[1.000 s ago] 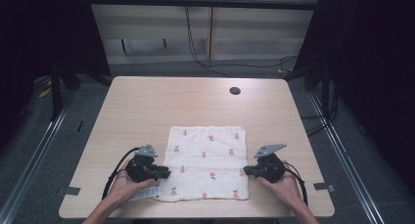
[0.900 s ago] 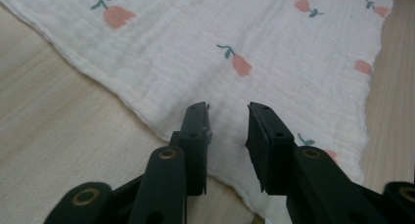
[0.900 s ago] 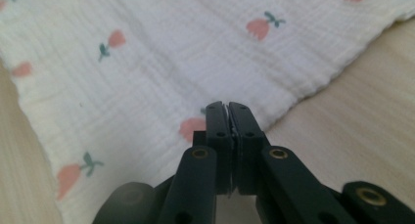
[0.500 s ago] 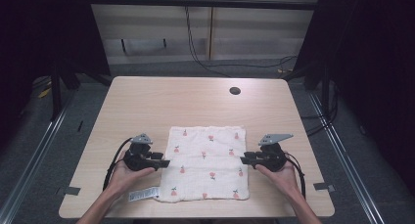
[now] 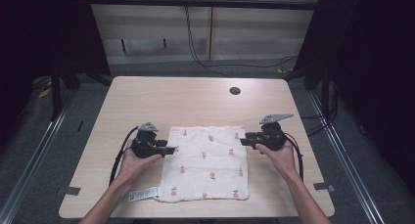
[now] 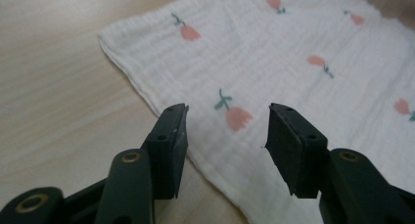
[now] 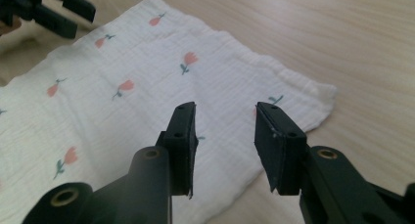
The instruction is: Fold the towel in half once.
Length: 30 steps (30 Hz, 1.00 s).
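A white cloth (image 5: pixel 208 161) printed with small pink tulips lies flat on the near half of the wooden table (image 5: pixel 181 101). My left gripper (image 5: pixel 169 149) hovers open at the cloth's left edge (image 6: pixel 142 87), jaws spread over a tulip with nothing between them (image 6: pixel 227 123). At the cloth's right edge near its far corner, my right gripper (image 5: pixel 244 140) is also open and empty (image 7: pixel 224 116). The cloth (image 7: pixel 122 101) spreads ahead of it, far corner (image 7: pixel 325 94) to the right. A person's hands hold both grippers.
A white label (image 5: pixel 145 193) sticks out from the cloth's near left corner. A dark round hole (image 5: pixel 235 91) sits in the far part of the table. Metal frame rails (image 5: pixel 29 165) run along both sides, and cables (image 5: pixel 195 53) trail on the floor behind.
Both grippers have moved away from the near edge, farther up the cloth's left and right sides. The cloth has stayed flat.
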Each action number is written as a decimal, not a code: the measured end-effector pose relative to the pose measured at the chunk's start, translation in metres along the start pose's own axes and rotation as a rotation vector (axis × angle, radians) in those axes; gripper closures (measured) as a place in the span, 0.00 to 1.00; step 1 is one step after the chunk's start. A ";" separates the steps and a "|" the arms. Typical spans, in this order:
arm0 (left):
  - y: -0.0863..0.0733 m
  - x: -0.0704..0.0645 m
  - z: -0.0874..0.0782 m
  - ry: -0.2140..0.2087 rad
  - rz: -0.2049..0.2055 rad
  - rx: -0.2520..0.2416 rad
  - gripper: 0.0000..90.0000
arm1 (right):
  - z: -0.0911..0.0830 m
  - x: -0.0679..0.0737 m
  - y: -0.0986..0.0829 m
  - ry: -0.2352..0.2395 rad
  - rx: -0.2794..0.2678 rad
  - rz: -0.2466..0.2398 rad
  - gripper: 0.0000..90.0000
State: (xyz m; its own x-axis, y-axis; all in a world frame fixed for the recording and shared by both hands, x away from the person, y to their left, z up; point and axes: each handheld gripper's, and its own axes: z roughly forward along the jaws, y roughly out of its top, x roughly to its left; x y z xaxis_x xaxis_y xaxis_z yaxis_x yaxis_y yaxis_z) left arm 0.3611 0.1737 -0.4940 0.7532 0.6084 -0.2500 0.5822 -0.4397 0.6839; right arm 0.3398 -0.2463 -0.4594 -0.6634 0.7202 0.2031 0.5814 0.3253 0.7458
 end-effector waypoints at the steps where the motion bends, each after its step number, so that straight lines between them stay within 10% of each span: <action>1: -0.001 -0.001 0.002 0.001 0.018 0.015 0.55 | 0.002 -0.001 0.002 -0.011 -0.005 0.007 0.66; 13: 0.000 0.003 0.004 0.007 0.046 0.008 0.69 | 0.021 -0.023 0.024 -0.055 0.007 -0.003 0.69; 30: 0.019 0.041 0.002 0.065 -0.050 -0.043 0.63 | 0.046 -0.056 0.033 -0.112 0.049 0.067 0.70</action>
State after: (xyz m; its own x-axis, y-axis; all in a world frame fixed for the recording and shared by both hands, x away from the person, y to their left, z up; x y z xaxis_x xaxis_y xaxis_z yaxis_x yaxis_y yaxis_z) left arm 0.4035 0.1887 -0.4923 0.7010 0.6714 -0.2406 0.6039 -0.3793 0.7011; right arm 0.4179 -0.2482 -0.4754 -0.5668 0.8045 0.1774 0.6468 0.3012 0.7007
